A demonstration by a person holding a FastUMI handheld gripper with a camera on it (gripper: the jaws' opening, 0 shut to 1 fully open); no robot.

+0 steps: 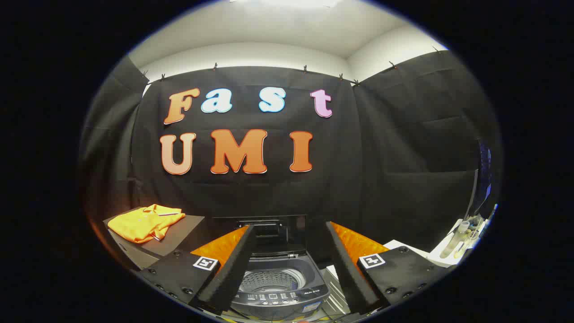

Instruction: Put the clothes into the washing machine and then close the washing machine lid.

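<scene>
Framing the washing machine (278, 282) and its perforated metal drum, the gripper (289, 264) spreads wide, empty; folded orange shirt (145, 222) lies aside.

Gripper (290, 264) held above washing machine (278, 287), fingers spread wide, nothing between them but air. Machine sits just ahead and below, framed between fingers; lid (269, 229) raised upright at back, drum (271, 280) open, control panel (273, 297) along near edge. Orange shirt (145, 223) lies crumpled on dark stand (179, 231) beside machine, well apart from fingers. Small bottles (459, 237) on white surface (441, 258) off to other side.
</scene>
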